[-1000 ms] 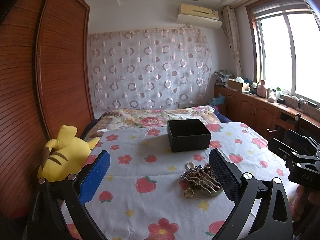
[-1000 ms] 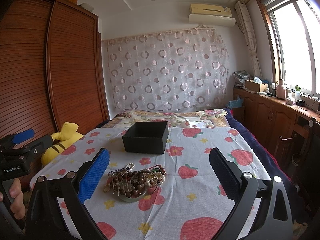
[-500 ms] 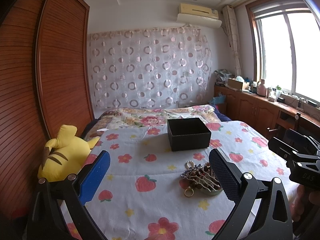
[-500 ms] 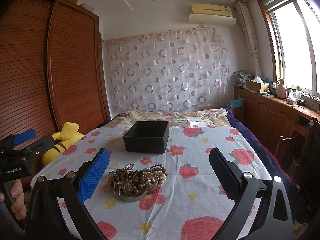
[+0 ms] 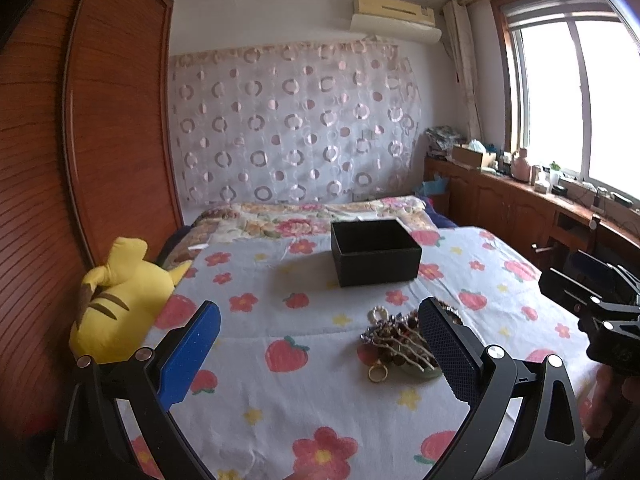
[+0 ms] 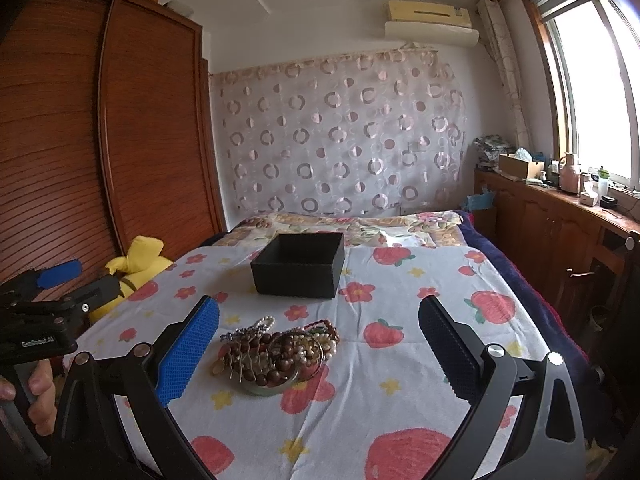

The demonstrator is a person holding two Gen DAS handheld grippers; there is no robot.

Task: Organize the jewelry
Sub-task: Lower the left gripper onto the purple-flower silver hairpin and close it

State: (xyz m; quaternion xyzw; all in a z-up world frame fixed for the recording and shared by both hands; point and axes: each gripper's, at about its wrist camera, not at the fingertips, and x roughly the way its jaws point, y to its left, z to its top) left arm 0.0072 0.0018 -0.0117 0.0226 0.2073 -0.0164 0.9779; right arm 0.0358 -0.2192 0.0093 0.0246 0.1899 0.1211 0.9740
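A tangled pile of bead bracelets, pearls and rings [image 6: 276,350] lies on the flowered bedspread, over a pale green bangle. The same jewelry pile [image 5: 398,346] sits just left of my left gripper's right finger. Behind it stands an open black box [image 6: 298,266], also the black box [image 5: 376,252] in the left wrist view, apparently empty. My left gripper [image 5: 320,350] is open above the bedspread, nothing between its pads. My right gripper [image 6: 320,348] is open too, with the pile near its left finger [image 6: 188,352].
A yellow plush toy [image 5: 120,292] lies at the bed's left edge by the wooden wardrobe [image 5: 60,160]. A wooden cabinet [image 6: 560,232] with clutter runs along the window side. A hand [image 6: 38,396] holds the other gripper's handle at lower left.
Both grippers have barely shifted; the right one has edged slightly closer to the jewelry pile. Nothing has been taken hold of.
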